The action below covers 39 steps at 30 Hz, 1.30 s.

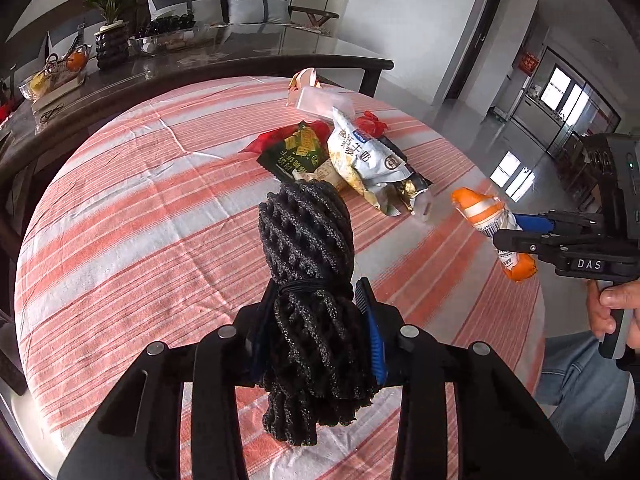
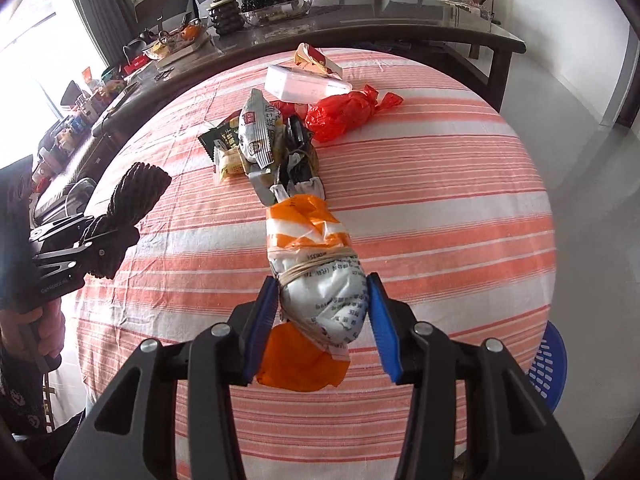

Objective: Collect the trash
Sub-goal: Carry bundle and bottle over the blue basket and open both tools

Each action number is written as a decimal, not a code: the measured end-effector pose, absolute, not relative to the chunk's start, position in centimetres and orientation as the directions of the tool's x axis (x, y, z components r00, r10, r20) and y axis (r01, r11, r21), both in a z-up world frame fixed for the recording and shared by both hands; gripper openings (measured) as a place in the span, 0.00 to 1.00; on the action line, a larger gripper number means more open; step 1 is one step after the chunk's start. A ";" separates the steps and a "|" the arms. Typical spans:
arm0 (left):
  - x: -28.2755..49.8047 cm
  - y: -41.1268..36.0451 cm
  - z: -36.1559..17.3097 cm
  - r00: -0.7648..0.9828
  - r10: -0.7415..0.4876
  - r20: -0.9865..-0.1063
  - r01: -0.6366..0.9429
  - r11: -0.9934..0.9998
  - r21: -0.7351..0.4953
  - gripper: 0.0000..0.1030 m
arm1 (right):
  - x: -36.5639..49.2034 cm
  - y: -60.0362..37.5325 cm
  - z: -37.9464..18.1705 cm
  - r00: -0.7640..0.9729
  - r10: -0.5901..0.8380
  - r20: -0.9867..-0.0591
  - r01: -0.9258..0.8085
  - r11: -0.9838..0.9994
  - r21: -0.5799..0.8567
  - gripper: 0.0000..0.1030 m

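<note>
Gripping a black foam-net roll bound with a black band, the left gripper is holding it clear above the striped tablecloth. The right gripper is clenching an orange-and-white wrapper bundle tied with rubber bands. Ahead of both tongs, remaining trash is lying heaped: snack packets, red plastic bag, clear plastic box.

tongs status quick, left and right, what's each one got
Left tongs: closed on the black foam net bundle.
Right tongs: closed around the orange and white wrapper bundle, lifted off the table.
</note>
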<state>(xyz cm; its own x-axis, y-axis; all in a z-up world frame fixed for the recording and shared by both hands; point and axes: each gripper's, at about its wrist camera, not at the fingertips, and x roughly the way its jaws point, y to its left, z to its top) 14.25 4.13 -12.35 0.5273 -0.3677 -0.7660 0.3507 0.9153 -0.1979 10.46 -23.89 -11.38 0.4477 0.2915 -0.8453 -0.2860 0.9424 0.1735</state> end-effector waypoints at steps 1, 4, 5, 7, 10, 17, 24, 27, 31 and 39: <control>14.0 3.6 -12.0 0.527 -0.376 -0.762 0.362 0.911 -0.200 0.37 | 10.3 -23.9 -11.2 0.453 0.297 -0.841 -0.285 0.942 0.179 0.43; 13.4 2.0 -11.2 0.523 -0.400 -0.752 0.390 0.897 -0.206 0.37 | 9.9 -24.5 -10.9 0.468 0.313 -0.826 -0.271 0.941 0.203 0.43; 13.2 1.4 -11.1 0.522 -0.408 -0.749 0.400 0.893 -0.208 0.37 | 9.7 -24.8 -10.8 0.472 0.317 -0.822 -0.266 0.941 0.210 0.43; 13.0 0.1 -10.7 0.516 -0.424 -0.744 0.419 0.883 -0.212 0.37 | 9.4 -25.6 -10.5 0.483 0.324 -0.814 -0.254 0.941 0.224 0.43; 12.9 -2.3 -10.2 0.502 -0.448 -0.740 0.450 0.866 -0.218 0.37 | 8.7 -27.2 -10.1 0.504 0.334 -0.797 -0.229 0.941 0.250 0.43; 12.3 -10.1 -9.0 0.434 -0.531 -0.728 0.556 0.794 -0.247 0.37 | 6.6 -34.3 -8.8 0.574 0.280 -0.769 -0.117 0.958 0.261 0.43; 11.0 -21.7 -9.2 0.321 -0.587 -0.743 0.701 0.675 -0.230 0.38 | 3.4 -45.5 -9.7 0.603 0.130 -0.787 0.083 0.971 0.225 0.43; 10.8 -26.9 -10.4 0.275 -0.586 -0.762 0.741 0.635 -0.221 0.38 | 2.7 -49.9 -11.1 0.590 0.079 -0.804 0.165 0.963 0.215 0.43; 11.4 -32.6 -12.9 0.224 -0.581 -0.782 0.764 0.603 -0.229 0.39 | 2.4 -54.2 -13.3 0.569 0.046 -0.821 0.241 0.945 0.220 0.43; 13.8 -39.4 -17.8 0.194 -0.548 -0.814 0.764 0.605 -0.225 0.40 | 2.2 -59.7 -17.5 0.563 0.061 -0.824 0.350 0.886 0.305 0.43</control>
<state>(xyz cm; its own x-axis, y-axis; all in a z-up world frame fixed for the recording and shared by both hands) 13.78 -39.38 -17.80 0.1936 -0.5478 -0.8139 0.7639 0.6048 -0.2253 2.17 -59.74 -17.45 0.5628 0.0613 -0.8243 0.3496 0.8860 0.3046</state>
